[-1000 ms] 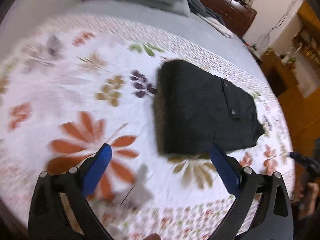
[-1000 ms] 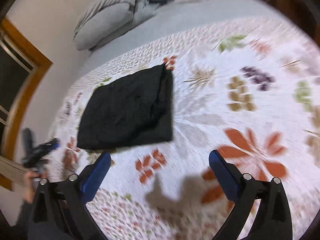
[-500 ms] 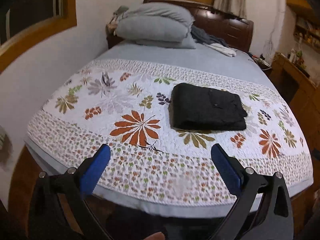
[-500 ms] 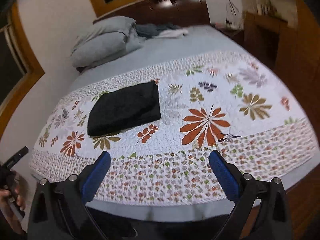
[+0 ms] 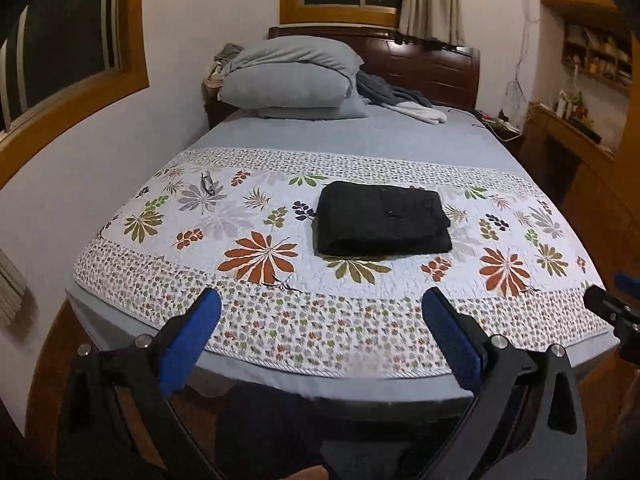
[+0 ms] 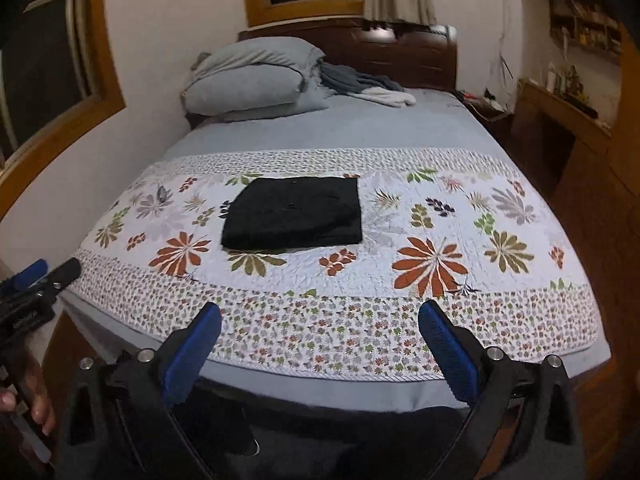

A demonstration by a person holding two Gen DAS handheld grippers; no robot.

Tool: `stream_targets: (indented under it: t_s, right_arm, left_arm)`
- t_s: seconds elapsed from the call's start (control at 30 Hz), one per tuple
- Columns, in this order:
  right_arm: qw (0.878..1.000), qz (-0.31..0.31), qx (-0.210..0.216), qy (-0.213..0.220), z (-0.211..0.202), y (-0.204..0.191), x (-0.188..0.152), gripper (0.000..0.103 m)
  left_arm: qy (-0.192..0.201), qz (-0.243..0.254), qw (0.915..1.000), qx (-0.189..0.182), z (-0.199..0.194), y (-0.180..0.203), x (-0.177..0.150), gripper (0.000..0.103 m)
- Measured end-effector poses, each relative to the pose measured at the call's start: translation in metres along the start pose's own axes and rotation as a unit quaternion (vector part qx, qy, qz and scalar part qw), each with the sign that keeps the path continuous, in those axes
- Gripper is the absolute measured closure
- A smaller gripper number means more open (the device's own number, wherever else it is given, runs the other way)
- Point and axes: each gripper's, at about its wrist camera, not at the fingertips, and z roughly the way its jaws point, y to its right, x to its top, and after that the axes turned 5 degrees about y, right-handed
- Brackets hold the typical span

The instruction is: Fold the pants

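Black pants (image 5: 382, 218) lie folded into a flat rectangle on the floral quilt (image 5: 260, 280), near the middle of the bed. In the right wrist view the same folded pants (image 6: 294, 213) sit left of centre. My left gripper (image 5: 320, 316) is open with nothing between its blue pads, held back beyond the foot of the bed. My right gripper (image 6: 320, 322) is open too, equally far from the pants. The right gripper's tip (image 5: 608, 308) shows at the right edge of the left wrist view, and the left gripper (image 6: 36, 280) appears at the left edge of the right wrist view.
Grey pillows (image 5: 288, 78) and loose clothes (image 5: 400, 100) lie by the dark wooden headboard (image 5: 436, 68). A wall runs along the bed's left side. Wooden shelves and a desk (image 5: 576, 136) stand on the right. A hand (image 6: 24, 396) holds the left gripper.
Both grippers have pulled back and up from close over the quilt to beyond the foot of the bed. The folded pants have not moved.
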Motion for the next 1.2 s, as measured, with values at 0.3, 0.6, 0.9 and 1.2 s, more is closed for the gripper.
stream_targets:
  t_s: [0.3,0.6,0.9,1.2]
  right_arm:
    - [0.999,-0.018,-0.024,0.027,-0.036,-0.014,-0.005,0.004]
    - [0.999,-0.021,-0.007,0.027,-0.04,-0.02,-0.006,0.004]
    - [1.0,-0.017,0.003,0.014,-0.024,-0.019,-0.005,0.004]
    - [1.0,-0.014,0.01,0.01,-0.014,-0.019,-0.003,0.004]
  left_arm:
    - [-0.002,0.014,0.9998,-0.013,-0.026,0.019,-0.01,0.003]
    - [0.016,0.008,0.9997,-0.019,-0.036,0.024,-0.006,0.003]
    - [0.0,0.009,0.9999,-0.012,-0.023,0.026,-0.003,0.003]
    - [-0.005,0.022,0.9997,-0.004,-0.015,0.03,0.001,0.003]
